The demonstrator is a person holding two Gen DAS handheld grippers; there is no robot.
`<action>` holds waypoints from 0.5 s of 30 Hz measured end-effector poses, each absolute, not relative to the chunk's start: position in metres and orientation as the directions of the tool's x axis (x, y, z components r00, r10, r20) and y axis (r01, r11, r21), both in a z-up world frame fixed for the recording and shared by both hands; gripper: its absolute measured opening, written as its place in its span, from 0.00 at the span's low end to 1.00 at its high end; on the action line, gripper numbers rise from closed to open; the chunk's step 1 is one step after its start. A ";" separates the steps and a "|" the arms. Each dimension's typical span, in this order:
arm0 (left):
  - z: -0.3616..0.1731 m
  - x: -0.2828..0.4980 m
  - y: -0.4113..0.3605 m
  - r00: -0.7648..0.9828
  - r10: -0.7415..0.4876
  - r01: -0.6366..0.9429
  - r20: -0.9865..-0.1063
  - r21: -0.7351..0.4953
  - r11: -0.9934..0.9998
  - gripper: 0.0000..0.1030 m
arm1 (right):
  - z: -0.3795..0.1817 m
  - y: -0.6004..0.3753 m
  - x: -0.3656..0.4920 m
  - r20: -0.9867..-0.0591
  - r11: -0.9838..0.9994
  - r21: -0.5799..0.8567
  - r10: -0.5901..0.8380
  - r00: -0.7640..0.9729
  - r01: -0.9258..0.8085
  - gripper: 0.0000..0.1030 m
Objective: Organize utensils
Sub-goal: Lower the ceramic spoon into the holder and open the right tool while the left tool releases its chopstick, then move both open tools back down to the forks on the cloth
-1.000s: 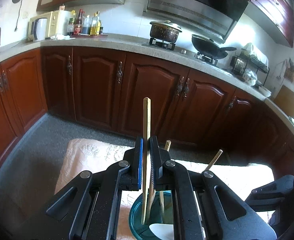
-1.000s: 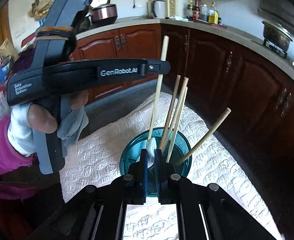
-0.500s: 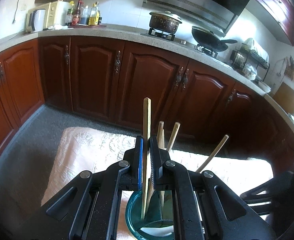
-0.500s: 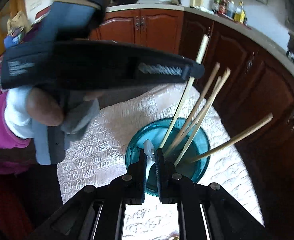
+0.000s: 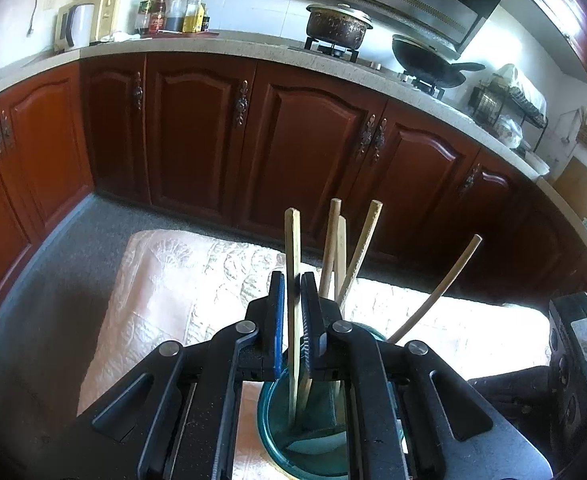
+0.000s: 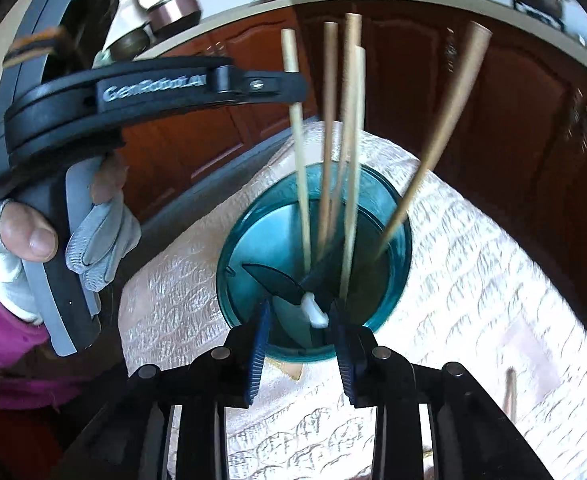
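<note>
A pale quilted cloth covers the table and a teal glass cup sits on it, and the left gripper hangs right over the cup with its jaws a bit apart around an upright chopstick; there's a sliver of gap on each side, so it looks let go rather than pinched. Four more chopsticks lean in the same cup, one tilted way out to the right, and the right gripper is spread wide at the near rim, holding nothing, with a small white spoon handle poking up between its jaws.
</note>
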State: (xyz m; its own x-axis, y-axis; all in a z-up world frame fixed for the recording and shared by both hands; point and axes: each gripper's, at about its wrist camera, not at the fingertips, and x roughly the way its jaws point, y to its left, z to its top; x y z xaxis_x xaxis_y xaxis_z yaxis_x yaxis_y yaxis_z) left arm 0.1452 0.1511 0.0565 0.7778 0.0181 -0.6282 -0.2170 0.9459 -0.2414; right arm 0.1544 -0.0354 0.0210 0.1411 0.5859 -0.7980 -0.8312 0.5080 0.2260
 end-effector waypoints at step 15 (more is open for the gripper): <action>0.072 0.098 0.139 0.799 0.026 -0.193 -0.601 -0.215 0.957 0.42 | 0.042 -0.113 0.123 -0.678 0.621 0.352 0.685 0.267 -0.700 0.32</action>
